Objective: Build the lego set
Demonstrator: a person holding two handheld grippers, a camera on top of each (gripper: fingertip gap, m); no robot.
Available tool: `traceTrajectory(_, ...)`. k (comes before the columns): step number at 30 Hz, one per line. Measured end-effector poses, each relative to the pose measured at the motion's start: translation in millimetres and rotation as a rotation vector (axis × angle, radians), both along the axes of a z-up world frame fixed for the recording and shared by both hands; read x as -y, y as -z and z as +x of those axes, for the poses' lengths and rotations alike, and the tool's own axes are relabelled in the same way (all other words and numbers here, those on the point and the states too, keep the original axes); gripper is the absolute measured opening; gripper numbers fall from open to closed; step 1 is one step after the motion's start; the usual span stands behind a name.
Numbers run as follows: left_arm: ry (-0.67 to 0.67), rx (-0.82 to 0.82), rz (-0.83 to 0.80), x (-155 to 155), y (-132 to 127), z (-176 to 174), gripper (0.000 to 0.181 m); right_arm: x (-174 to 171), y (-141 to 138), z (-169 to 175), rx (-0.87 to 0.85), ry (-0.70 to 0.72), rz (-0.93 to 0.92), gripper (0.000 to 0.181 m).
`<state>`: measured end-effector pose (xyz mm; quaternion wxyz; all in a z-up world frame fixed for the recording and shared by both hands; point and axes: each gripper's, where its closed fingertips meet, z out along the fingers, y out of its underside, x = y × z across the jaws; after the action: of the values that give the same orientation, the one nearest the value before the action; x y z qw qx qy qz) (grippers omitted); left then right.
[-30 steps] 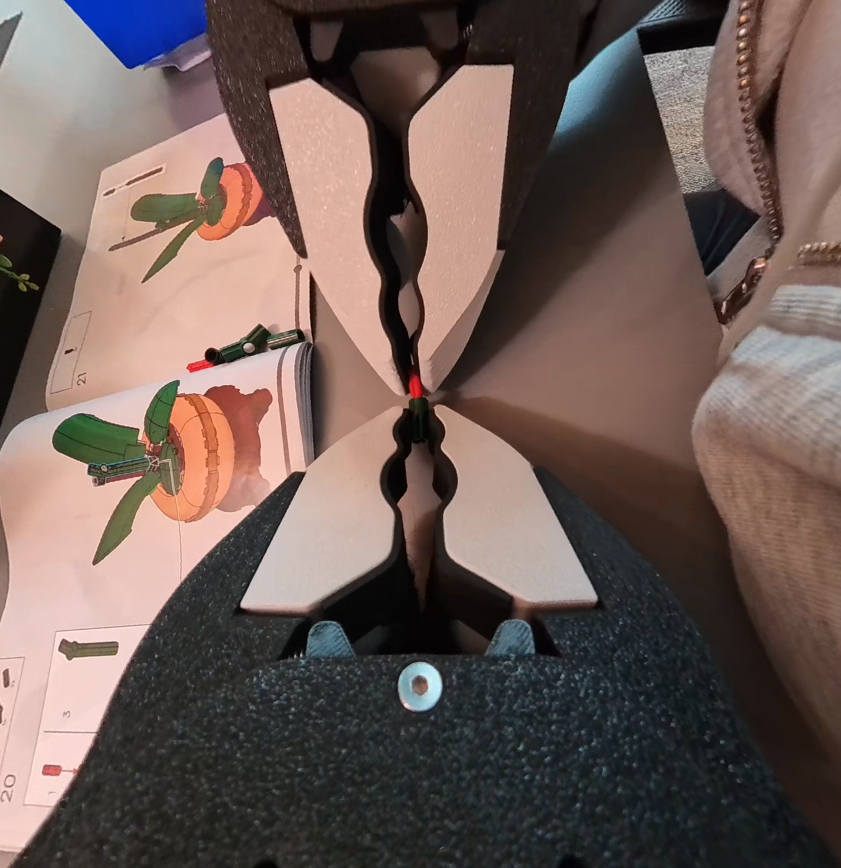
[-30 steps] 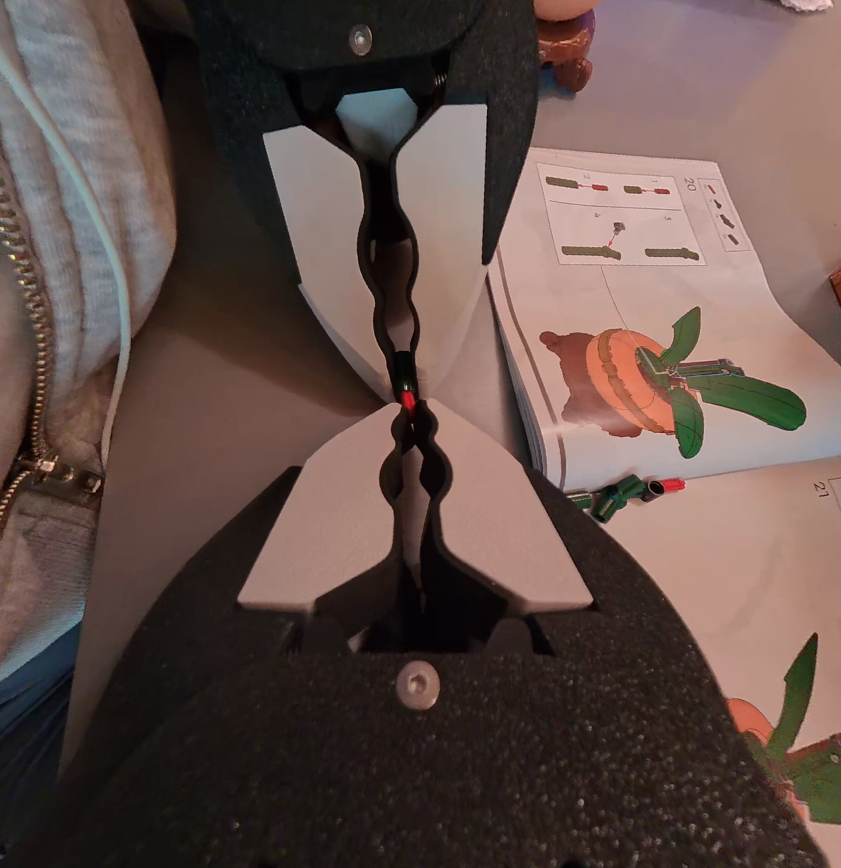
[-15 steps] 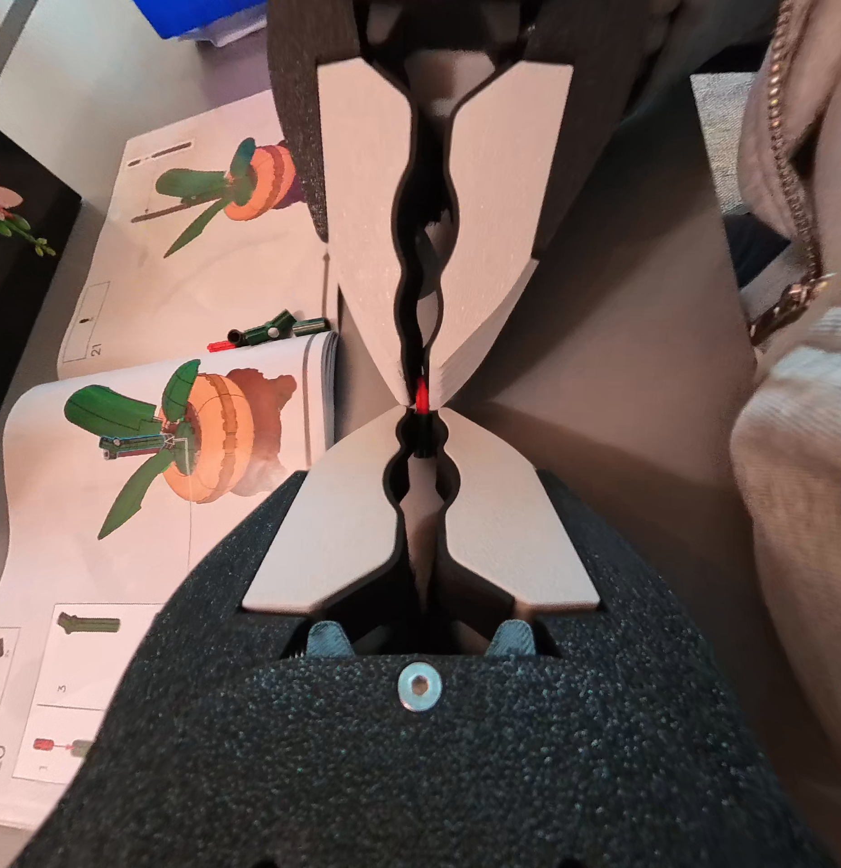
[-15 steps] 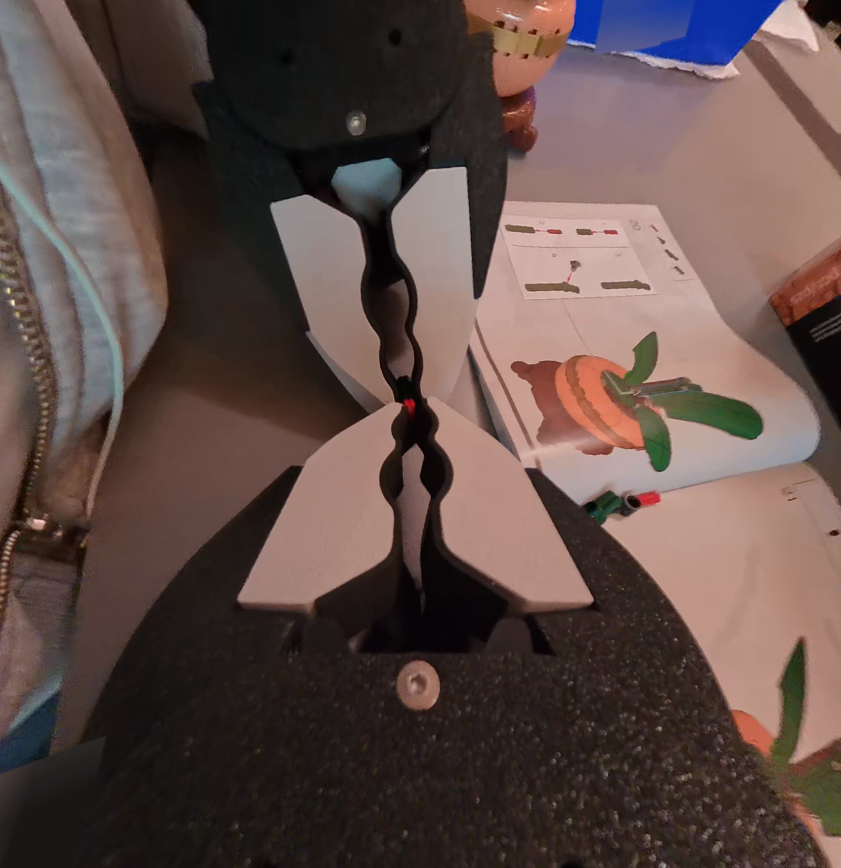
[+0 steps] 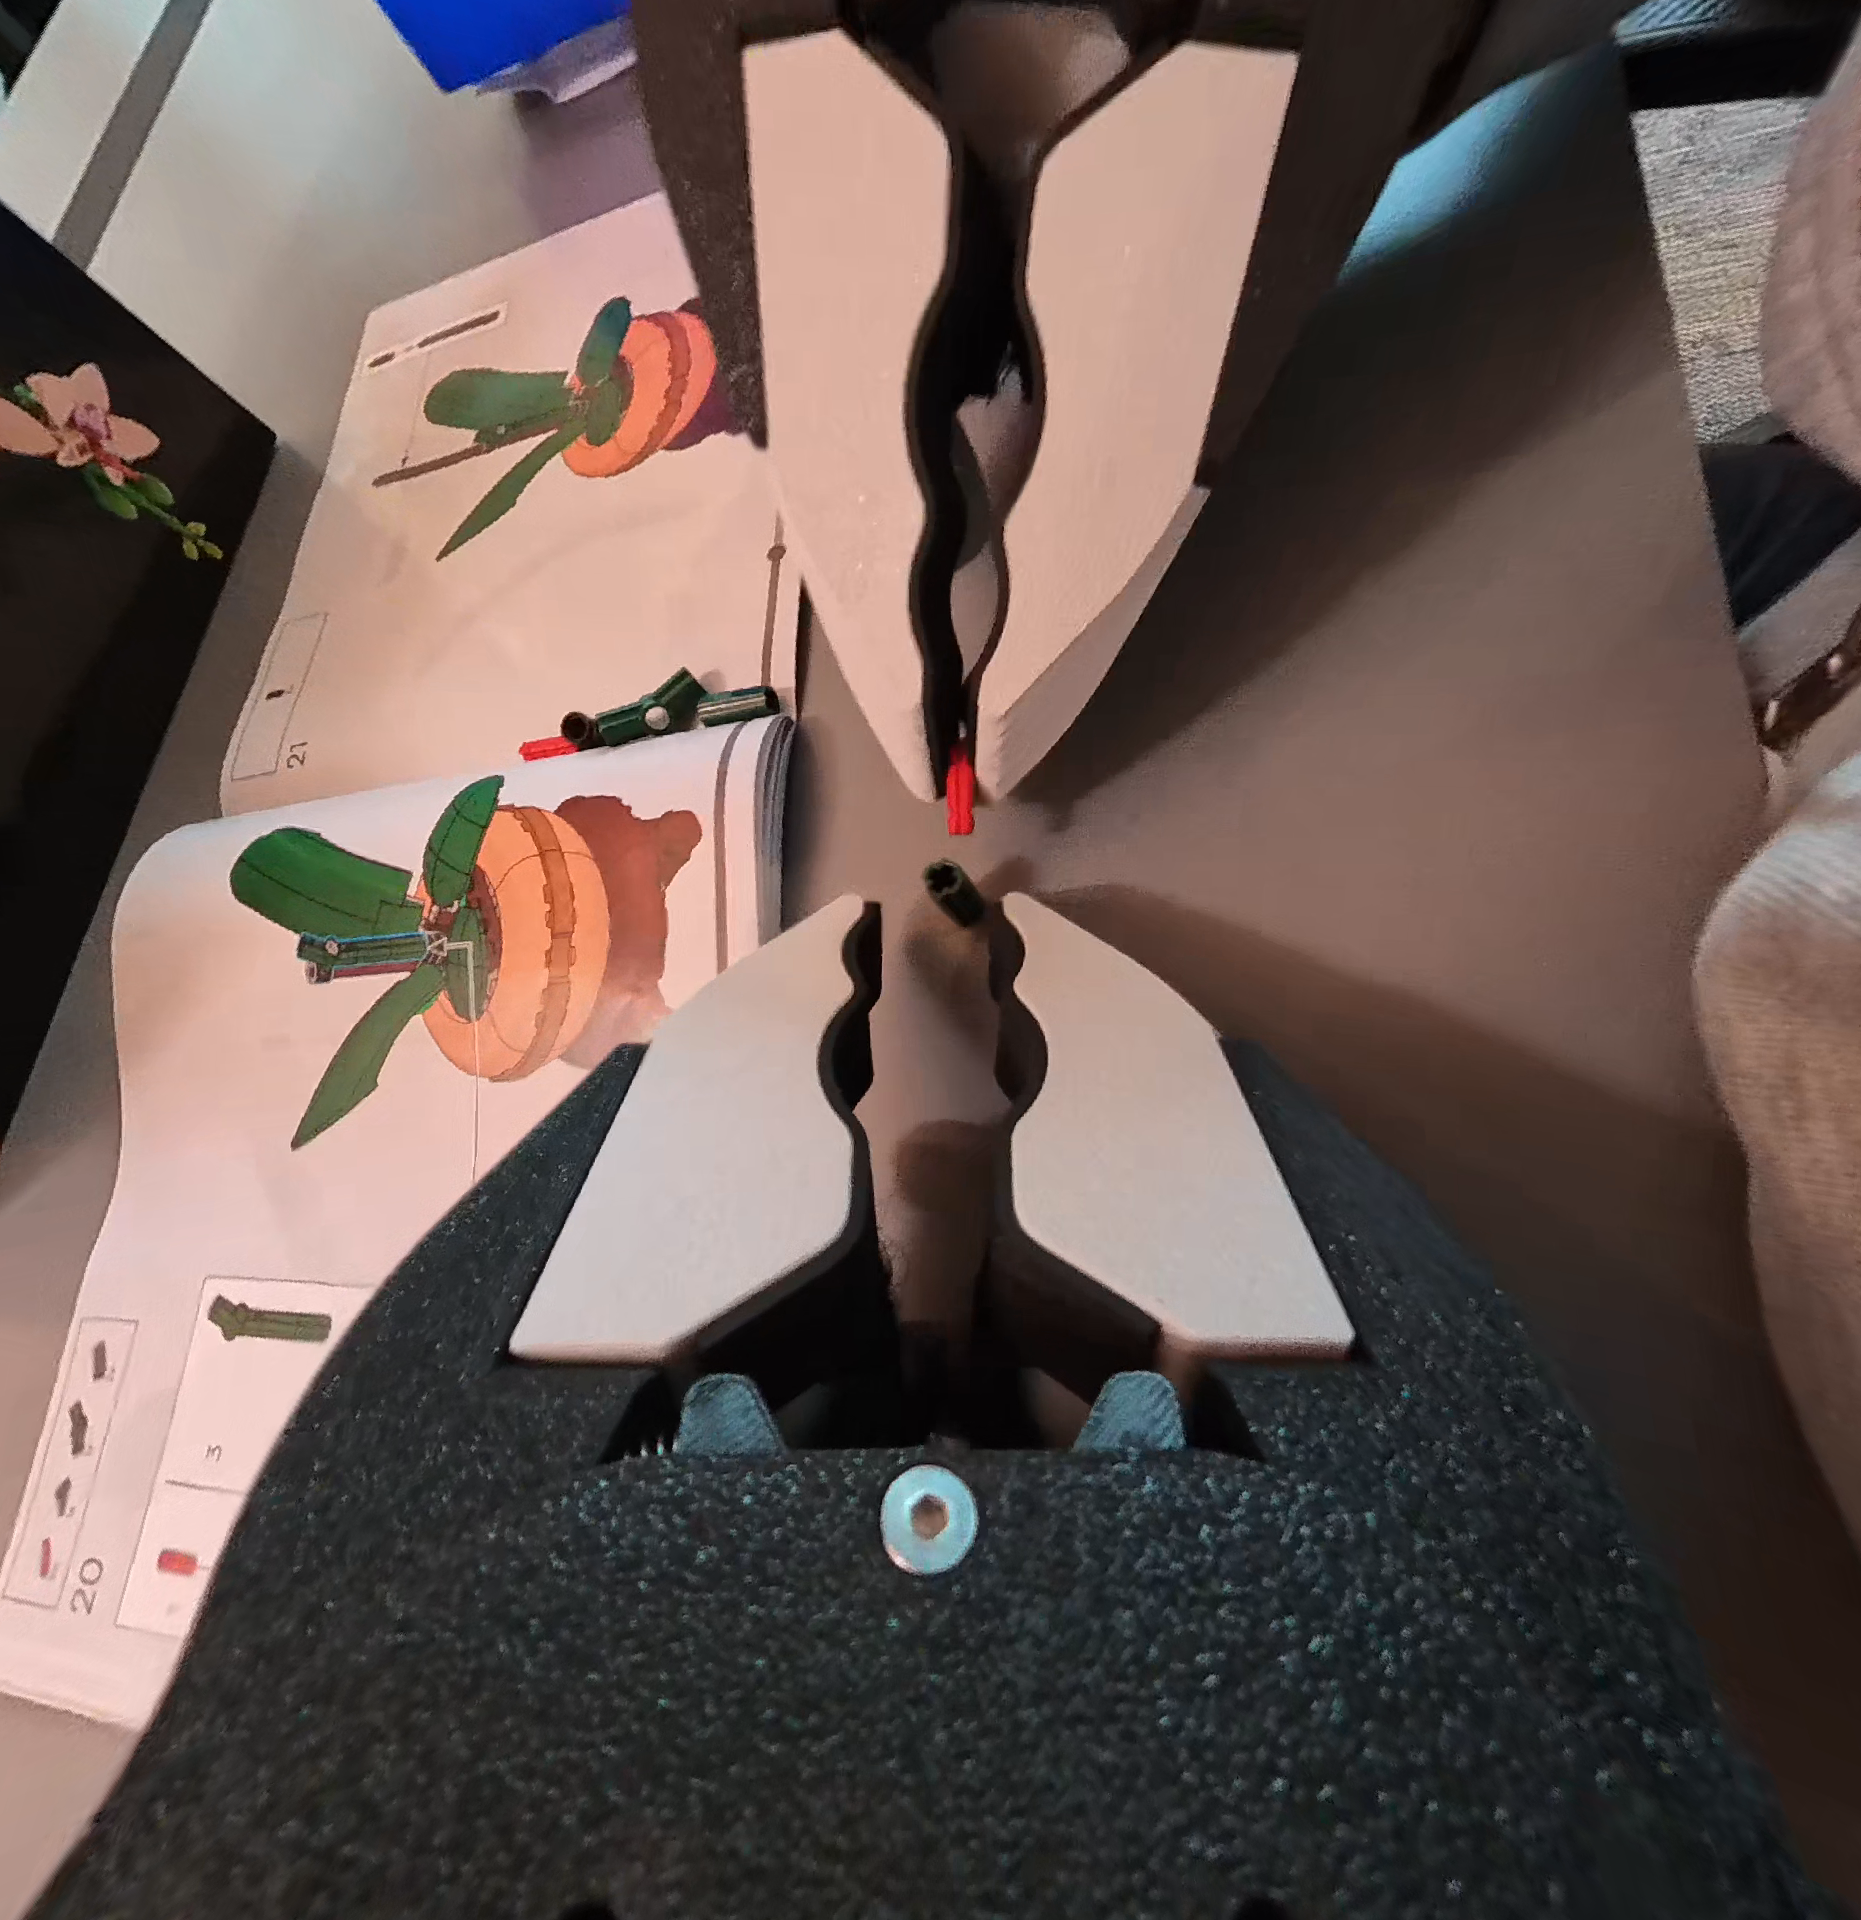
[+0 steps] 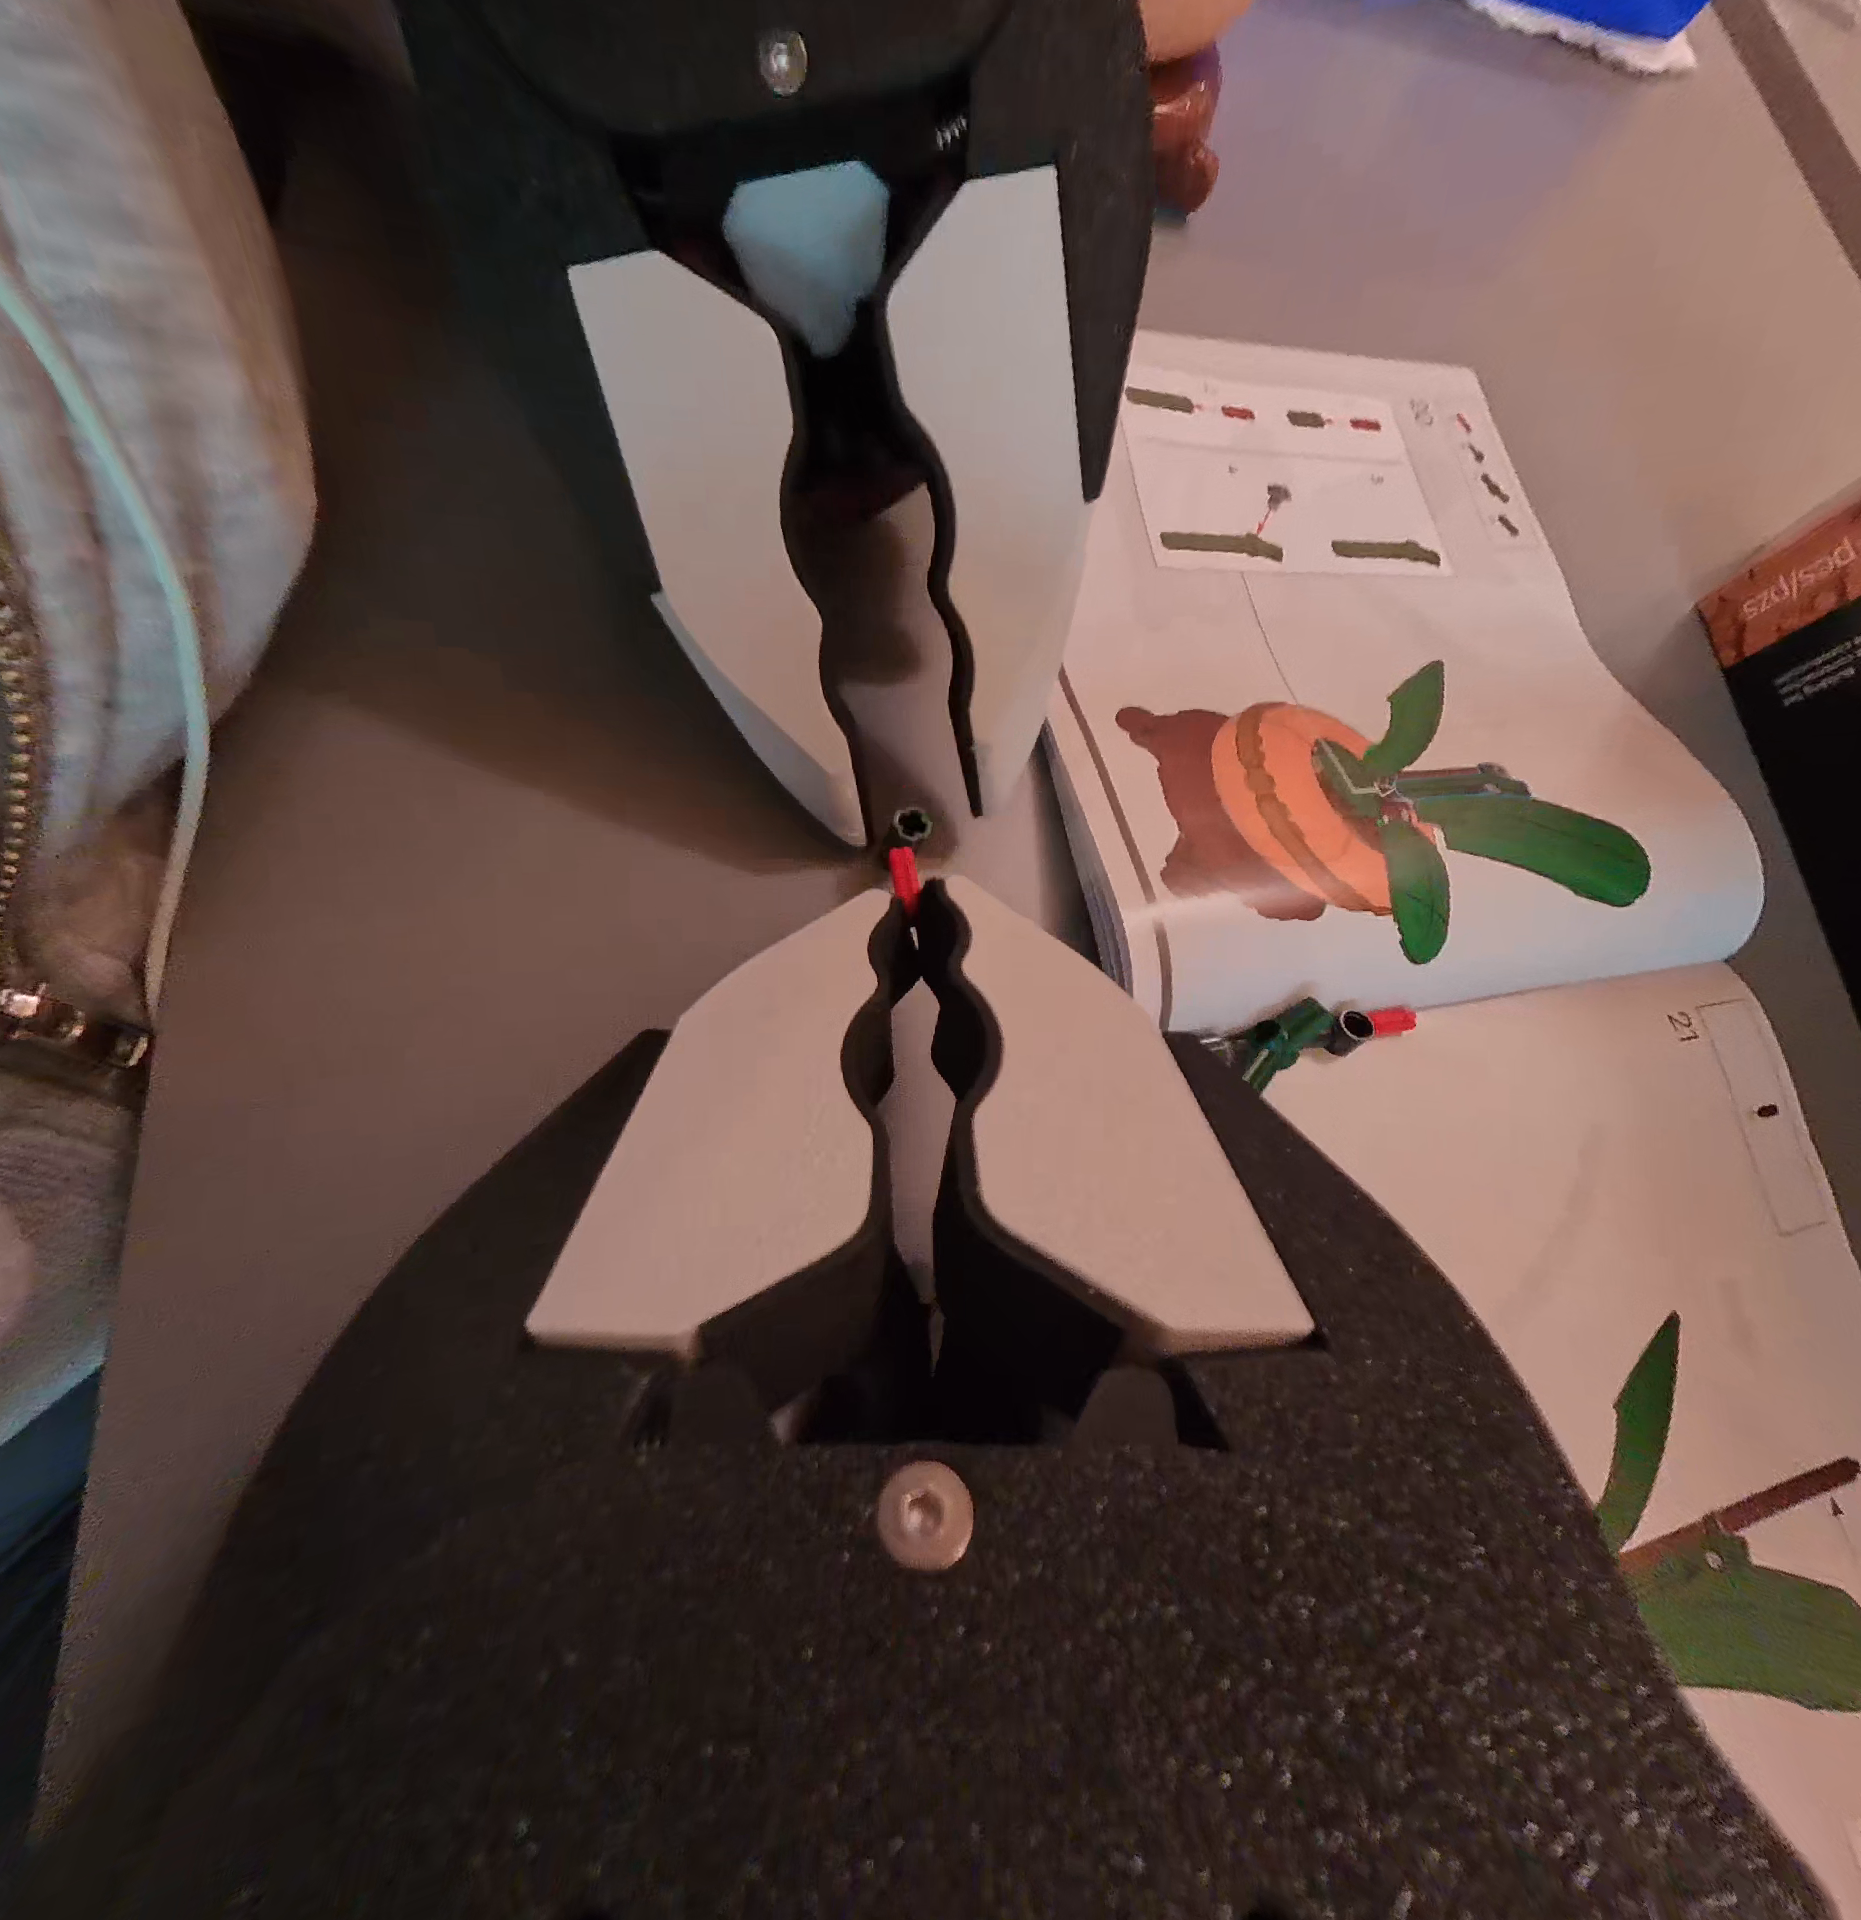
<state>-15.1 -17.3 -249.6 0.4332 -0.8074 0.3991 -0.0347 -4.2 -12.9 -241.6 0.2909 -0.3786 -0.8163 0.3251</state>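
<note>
left tongs (image 5: 936,904): showing grainy matt black plastic, smooth grey fingers
screw (image 5: 928,1523): gleaming as bare metal
booklet (image 5: 552,582): lying as smooth paper
sleeve (image 5: 1809,1039): showing soft knit cloth
table (image 5: 1373,831): looking smooth, matt

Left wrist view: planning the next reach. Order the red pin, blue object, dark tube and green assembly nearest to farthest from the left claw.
1. Dark tube, right at the left claw.
2. Red pin, just ahead, in the right claw.
3. Green assembly, ahead left on the booklet.
4. Blue object, far top left.
</note>
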Motion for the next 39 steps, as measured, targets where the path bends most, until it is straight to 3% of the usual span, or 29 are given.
traceTrajectory(9,-0.017,0.005,-0.028,-2.5,0.9,-0.4,0.017,-2.6,-13.4,-4.5,0.022,0.012,-0.006,0.002)
traceTrajectory(15,-0.020,0.018,-0.021,-1.5,0.6,-1.0,0.018,-3.9,-14.4,-3.0,0.047,0.073,-0.299,0.002)
traceTrajectory(20,-0.041,0.075,0.043,-5.8,-15.1,-3.1,0.020,-6.6,-25.7,0.9,0.001,0.067,-0.184,0.002)
traceTrajectory(23,-0.032,0.300,0.102,-1.7,-46.2,2.4,0.018,-4.7,-37.5,-1.4,-0.057,0.063,-0.190,0.002)
traceTrajectory(26,-0.003,0.498,0.076,6.0,-64.5,10.1,0.014,1.2,-46.1,-3.2,-0.120,0.008,-0.073,0.002)
traceTrajectory(33,0.009,0.404,0.140,9.1,-66.9,17.3,0.005,13.8,-54.1,-2.8,-0.121,-0.058,0.084,0.002)
traceTrajectory(39,0.013,0.569,0.207,15.8,-86.9,17.6,0.003,18.3,-78.9,-4.6,-0.268,-0.015,0.010,0.009)
